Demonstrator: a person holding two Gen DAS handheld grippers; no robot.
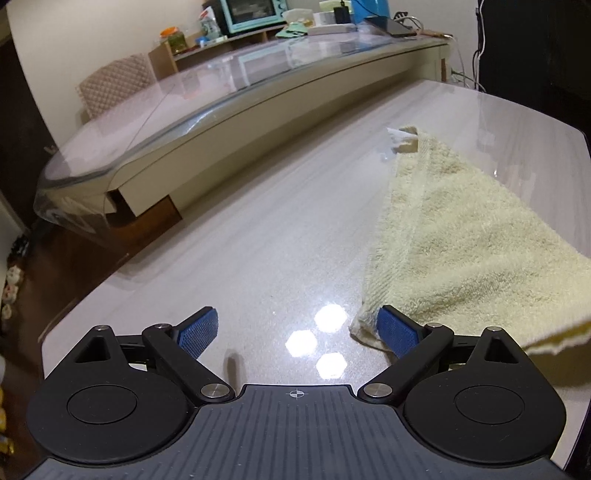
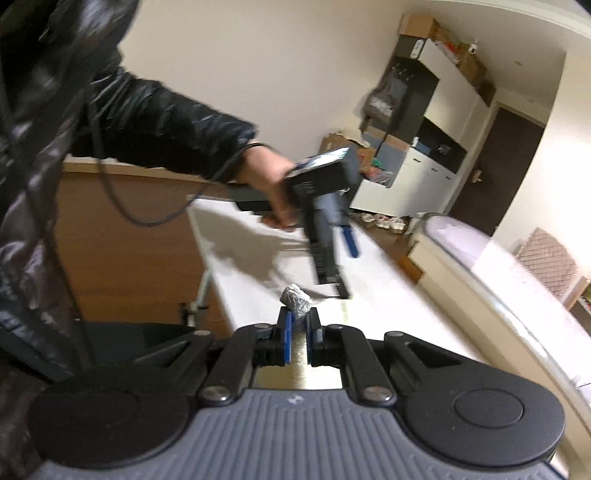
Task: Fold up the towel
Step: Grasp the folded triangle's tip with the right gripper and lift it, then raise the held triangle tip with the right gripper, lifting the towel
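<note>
A pale yellow towel (image 1: pixel 461 236) lies on the right of the glossy table (image 1: pixel 258 240), with a white tag at its far corner and its near right edge lifted off the surface. My left gripper (image 1: pixel 299 328) is open wide just above the table. Its right blue pad (image 1: pixel 397 330) is against the towel's near corner, and nothing is between the pads. In the right wrist view my right gripper (image 2: pixel 298 317) is shut on a bunched bit of the towel (image 2: pixel 295 299), which sticks out past the fingertips. A hand holds the left gripper (image 2: pixel 347 273) over the table (image 2: pixel 388 295).
A second, glass-topped table (image 1: pixel 258 92) runs along the far side, with a patterned chair (image 1: pixel 114 81) and a teal toaster oven (image 1: pixel 255 13) behind it. In the right wrist view there are a black sleeve (image 2: pixel 147 122), white cabinets (image 2: pixel 417 177) and a dark door (image 2: pixel 506 166).
</note>
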